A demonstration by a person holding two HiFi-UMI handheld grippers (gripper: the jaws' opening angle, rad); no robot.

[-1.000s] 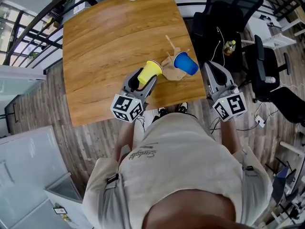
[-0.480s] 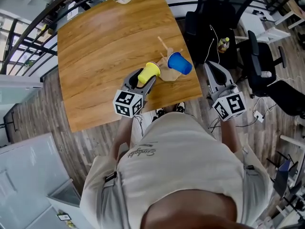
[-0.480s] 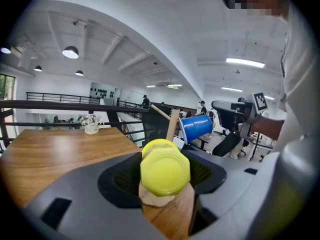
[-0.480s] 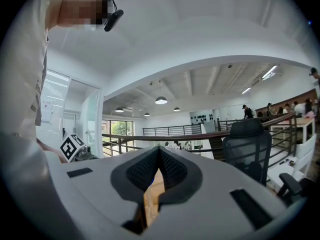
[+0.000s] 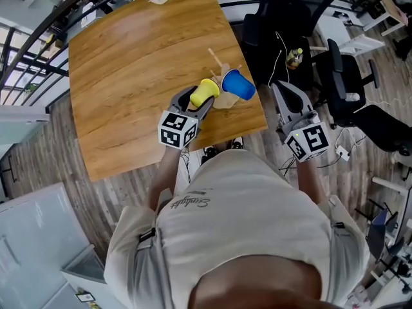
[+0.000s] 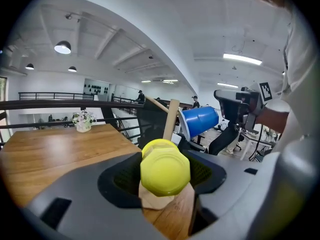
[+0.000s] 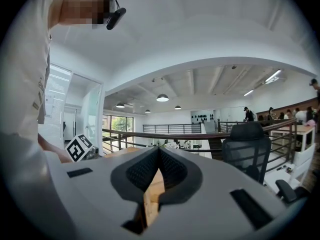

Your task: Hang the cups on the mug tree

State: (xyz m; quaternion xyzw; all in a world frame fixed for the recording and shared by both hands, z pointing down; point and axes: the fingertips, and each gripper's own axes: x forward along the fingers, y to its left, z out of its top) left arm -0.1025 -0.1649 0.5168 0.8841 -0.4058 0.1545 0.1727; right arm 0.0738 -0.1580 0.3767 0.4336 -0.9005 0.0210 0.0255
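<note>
There are two cups, one mug tree and two grippers. The blue cup (image 5: 239, 85) hangs tilted on a peg of the wooden mug tree (image 6: 171, 121), which stands near the near right corner of the table (image 5: 129, 76). The left gripper (image 6: 165, 176) has its jaws clamped on the yellow cup (image 5: 206, 92), whose bottom faces that gripper's camera. It is held just beside the tree's post, opposite the blue cup. The right gripper (image 7: 157, 166) hangs beyond the table's right edge, its jaws pressed together on nothing.

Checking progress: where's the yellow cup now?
Head view: the yellow cup is clamped in the left gripper, beside the mug tree, left of the blue cup.
</note>
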